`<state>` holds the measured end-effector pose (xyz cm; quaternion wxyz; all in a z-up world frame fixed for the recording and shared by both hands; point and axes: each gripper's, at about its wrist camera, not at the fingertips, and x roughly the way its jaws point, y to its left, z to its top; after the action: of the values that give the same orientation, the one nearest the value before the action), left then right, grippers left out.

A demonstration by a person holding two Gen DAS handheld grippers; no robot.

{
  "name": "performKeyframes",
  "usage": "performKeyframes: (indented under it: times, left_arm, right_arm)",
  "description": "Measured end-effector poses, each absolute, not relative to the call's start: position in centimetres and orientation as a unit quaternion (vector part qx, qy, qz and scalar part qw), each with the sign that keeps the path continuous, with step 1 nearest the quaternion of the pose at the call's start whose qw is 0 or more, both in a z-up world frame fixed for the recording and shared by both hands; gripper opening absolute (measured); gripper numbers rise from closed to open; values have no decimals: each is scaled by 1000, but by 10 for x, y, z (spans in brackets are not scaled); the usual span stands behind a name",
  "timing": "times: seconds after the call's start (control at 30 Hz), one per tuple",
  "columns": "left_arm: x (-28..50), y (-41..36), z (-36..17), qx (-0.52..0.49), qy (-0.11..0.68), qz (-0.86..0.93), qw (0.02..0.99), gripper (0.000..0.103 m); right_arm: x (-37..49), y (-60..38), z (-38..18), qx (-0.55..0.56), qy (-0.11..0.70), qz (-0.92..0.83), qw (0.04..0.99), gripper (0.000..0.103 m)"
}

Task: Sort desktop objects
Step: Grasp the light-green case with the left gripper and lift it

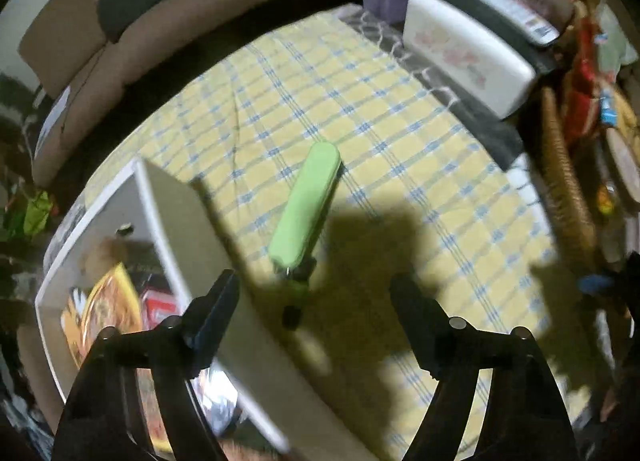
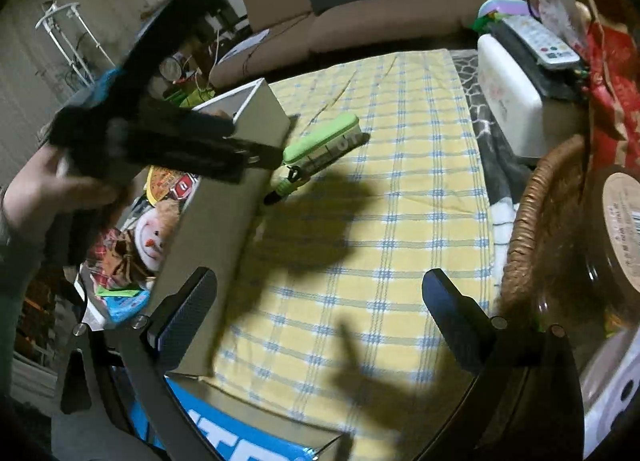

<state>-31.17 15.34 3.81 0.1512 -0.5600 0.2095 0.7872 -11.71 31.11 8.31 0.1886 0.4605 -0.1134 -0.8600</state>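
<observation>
A light green case (image 1: 306, 203) lies on the yellow checked tablecloth (image 1: 400, 133), with a small green pen-like item (image 1: 298, 293) at its near end. My left gripper (image 1: 314, 315) is open and empty, just short of them and above the edge of the cardboard box (image 1: 192, 221). In the right wrist view the case (image 2: 322, 143) and the pen-like item (image 2: 286, 183) lie beside the box (image 2: 224, 213). My right gripper (image 2: 320, 317) is open and empty over the cloth. The left gripper (image 2: 256, 157) shows there too, hand-held above the box.
The box holds packets and a snowman-print item (image 2: 150, 241). A white container (image 1: 468, 53) with a remote (image 2: 538, 41) on top stands at the far right. A wicker basket (image 2: 536, 229) with a taped jar sits at right. A sofa (image 1: 120, 45) lies beyond the table.
</observation>
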Motion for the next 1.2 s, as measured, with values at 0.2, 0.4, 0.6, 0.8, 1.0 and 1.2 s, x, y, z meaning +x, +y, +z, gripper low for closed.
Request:
performKeyframes:
  times: [0.2,0.4,0.6,0.8,1.0,1.2]
  left_arm:
    - [-341,170,6,-588,217,763,159,60]
    - [-350,168,-6,-590,225,762,148,59]
    - [-357,156,5,-575,202,782,133,23]
    - [-349,171,-9,-569,273,765,132,79]
    - [-359,168,-27,-613,246,738,140,26]
    - [-350,153,19,-594,155,769,181,26]
  right_arm:
    - [-121,311,74,468,-123,-851,206,103]
    - [-121,306,75,468,-125,-846,222,103]
    - [-121,305,72,471,-133,-844,221,103]
    - [-114,300,68,475,-130,-841,225,103]
    - [-115,299,63,481,-126,-837,227,103]
    - [-116,303,64,478,-134,-839,223,103]
